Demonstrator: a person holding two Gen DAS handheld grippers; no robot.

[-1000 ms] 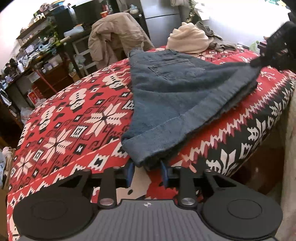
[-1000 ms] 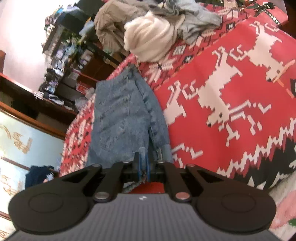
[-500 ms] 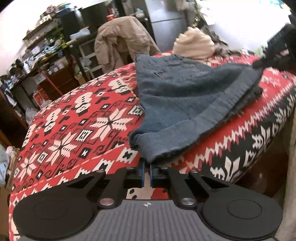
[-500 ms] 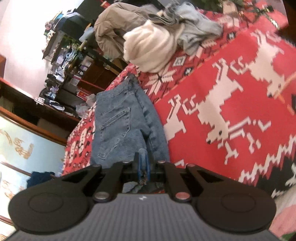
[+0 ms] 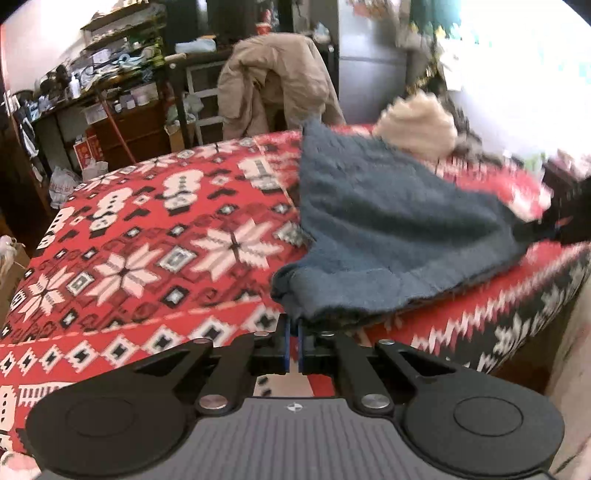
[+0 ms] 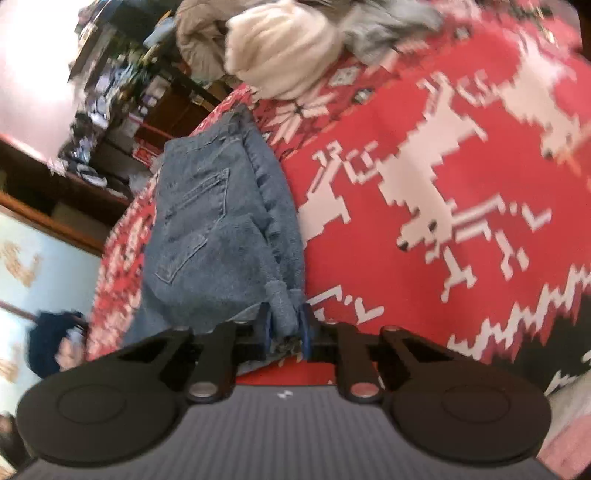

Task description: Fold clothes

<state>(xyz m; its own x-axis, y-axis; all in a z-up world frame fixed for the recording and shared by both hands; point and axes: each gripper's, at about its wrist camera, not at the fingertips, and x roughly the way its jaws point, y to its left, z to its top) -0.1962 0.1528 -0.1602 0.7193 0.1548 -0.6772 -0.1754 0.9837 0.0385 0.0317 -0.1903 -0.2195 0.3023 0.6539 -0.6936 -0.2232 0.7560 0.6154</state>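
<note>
Left wrist view. Jeans spread over red patterned bed cover, near edge lifted, inner side up. Left gripper at lower centre, blue-padded fingers nearly together, pinching near corner of jeans hem. Opposite corner of hem drawn out to right edge of frame, toward dark blurred shape there, probably right gripper. Cream garment heaped on bed beyond jeans. Tan jacket draped over chair behind bed. Cluttered shelves along far wall at left.

Right wrist view. Right gripper at lower centre, fingers clamped on bunched, rolled hem of jeans, thick fold of denim filling gap between pads. Jeans running away from gripper across bed, back pocket facing up, waistband at far end near bed edge. Red cover with white deer pattern to right of jeans. Cream garment lying beyond waistband, grey clothing just beside it, tan jacket to its left. Dark furniture and clutter at upper left; much of frame blurred.
</note>
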